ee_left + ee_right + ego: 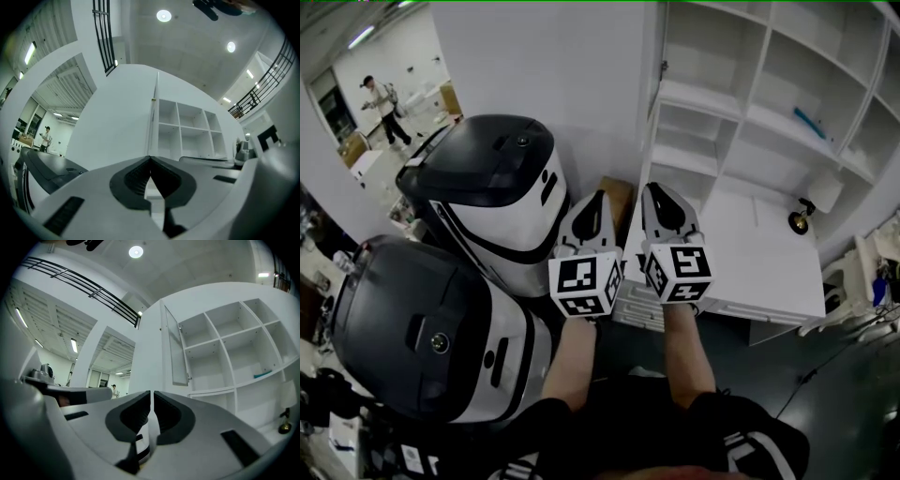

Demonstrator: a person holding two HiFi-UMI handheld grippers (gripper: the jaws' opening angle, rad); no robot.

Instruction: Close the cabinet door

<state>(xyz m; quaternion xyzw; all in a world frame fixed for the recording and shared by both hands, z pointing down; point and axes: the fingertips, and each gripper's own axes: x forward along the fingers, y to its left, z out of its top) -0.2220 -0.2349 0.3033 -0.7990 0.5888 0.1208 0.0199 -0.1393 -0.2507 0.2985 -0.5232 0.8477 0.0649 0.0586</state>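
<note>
Round ceiling lights (163, 15) overhead give bright, even light and flare to white blobs in my gripper views. The white cabinet (741, 103) looks pale and flat, with soft grey shade inside its shelves, while the floor (844, 394) below me is dark. Every view bulges like a fisheye with black corners. My left gripper (151, 159) and right gripper (152, 393) loom soft-focused against the lens.

The right gripper (151, 397), jaws together and empty, faces the cabinet door (176, 352) standing open beside white shelves (225, 350).

The white cabinet door (176, 352) stands swung open.
</note>
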